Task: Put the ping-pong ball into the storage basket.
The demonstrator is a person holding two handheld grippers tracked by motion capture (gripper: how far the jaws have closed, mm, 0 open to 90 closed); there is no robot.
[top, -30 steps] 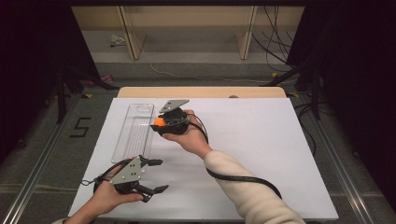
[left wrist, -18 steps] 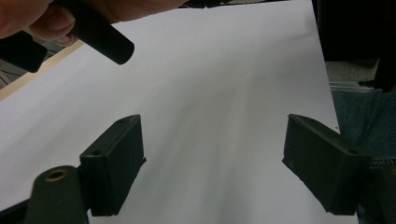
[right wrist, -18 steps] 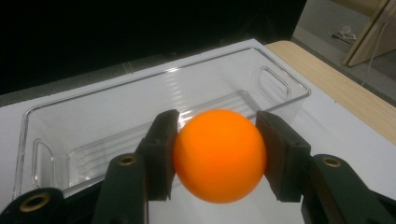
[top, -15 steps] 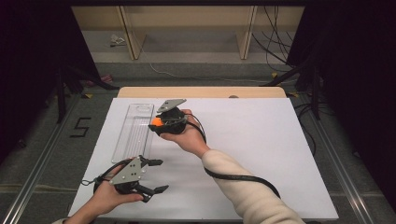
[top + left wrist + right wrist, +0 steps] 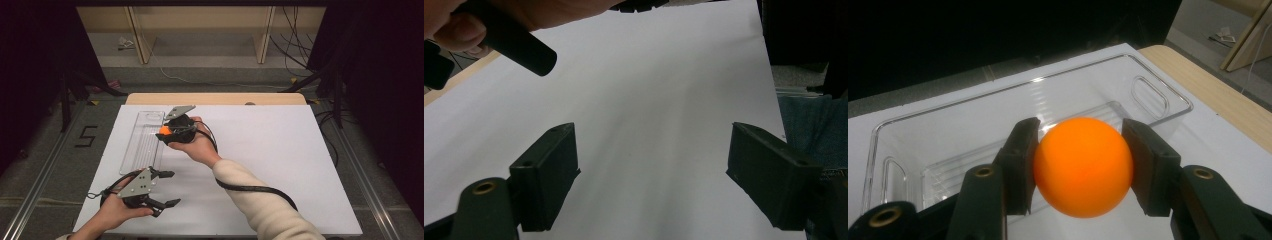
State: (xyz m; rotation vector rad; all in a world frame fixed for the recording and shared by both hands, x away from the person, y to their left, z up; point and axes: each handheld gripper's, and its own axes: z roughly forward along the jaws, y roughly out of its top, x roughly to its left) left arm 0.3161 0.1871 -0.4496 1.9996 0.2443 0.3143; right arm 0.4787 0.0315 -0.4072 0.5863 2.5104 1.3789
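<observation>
The right gripper (image 5: 1080,167) is clamping an orange ball (image 5: 1083,166) across its middle at the clear tray's (image 5: 1158,95) near rim — probably light, smooth and prone to squirting out if pinched off-centre — while the left gripper (image 5: 167,189) is idling agape over the table (image 5: 280,150).

The right forearm, in a cream sleeve, reaches from the lower right of the high view diagonally up and to the left across the table; its hand (image 5: 192,145) wraps the right gripper (image 5: 167,131), whose grey plate tilts upward at the far end; in the right gripper view the two black jaws stand close, each pad pressed against what sits between them; the left hand (image 5: 116,212) enters at the bottom left, holding the left gripper (image 5: 167,188) low near the front edge, pointing right; its jaws stand wide apart with nothing between them
</observation>
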